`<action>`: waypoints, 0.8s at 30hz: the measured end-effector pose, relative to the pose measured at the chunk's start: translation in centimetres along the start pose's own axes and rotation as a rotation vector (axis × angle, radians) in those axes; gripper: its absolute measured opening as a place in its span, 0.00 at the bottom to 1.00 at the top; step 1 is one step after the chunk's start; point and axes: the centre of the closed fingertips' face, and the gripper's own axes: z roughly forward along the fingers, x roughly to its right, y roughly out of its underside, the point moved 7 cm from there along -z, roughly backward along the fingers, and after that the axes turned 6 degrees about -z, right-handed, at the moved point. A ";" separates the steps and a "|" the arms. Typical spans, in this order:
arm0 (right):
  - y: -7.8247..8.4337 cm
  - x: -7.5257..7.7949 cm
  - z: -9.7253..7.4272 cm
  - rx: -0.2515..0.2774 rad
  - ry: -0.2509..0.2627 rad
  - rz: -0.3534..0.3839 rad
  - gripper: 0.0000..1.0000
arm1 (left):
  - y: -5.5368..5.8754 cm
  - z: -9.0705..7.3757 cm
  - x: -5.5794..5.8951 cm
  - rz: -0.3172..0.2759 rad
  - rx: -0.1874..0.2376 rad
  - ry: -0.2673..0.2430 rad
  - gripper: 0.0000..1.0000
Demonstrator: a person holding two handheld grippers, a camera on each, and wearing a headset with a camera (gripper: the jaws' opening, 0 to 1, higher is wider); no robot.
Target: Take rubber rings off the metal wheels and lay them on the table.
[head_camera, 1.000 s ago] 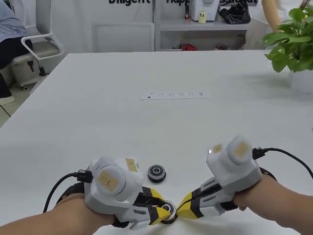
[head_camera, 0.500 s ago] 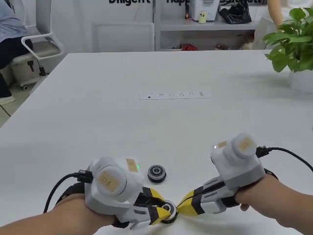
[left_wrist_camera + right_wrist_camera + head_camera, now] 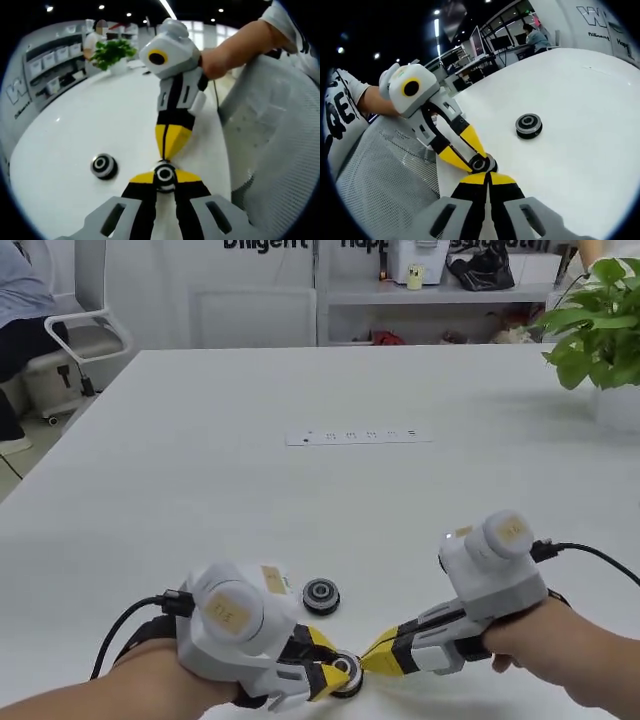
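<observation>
While the left gripper [image 3: 333, 675] clamps a metal wheel [image 3: 347, 668] at the table's [image 3: 300, 500] near edge, the right gripper [image 3: 372, 664], jaws together, meets it tip-on from the opposite side. I cannot tell whether it pinches the rubber ring [image 3: 474, 162]. A second wheel [image 3: 320, 594] lies just beyond.

A white power strip [image 3: 358, 435] lay flat mid-view. A leafy green plant [image 3: 598, 325] stood at the right edge, a white chair [image 3: 88, 338] sat far left, and a black bag [image 3: 480, 268] rested on the back shelf [image 3: 420, 292].
</observation>
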 end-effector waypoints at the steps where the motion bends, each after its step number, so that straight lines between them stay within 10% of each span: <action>1: 0.0 0.0 0.0 0.001 0.000 0.003 0.00 | 0.0 0.0 0.0 0.000 -0.001 -0.001 0.13; 24: -0.2 -0.4 0.2 0.018 -0.006 0.041 0.00 | 0.0 0.0 0.1 0.001 -0.012 -0.012 0.13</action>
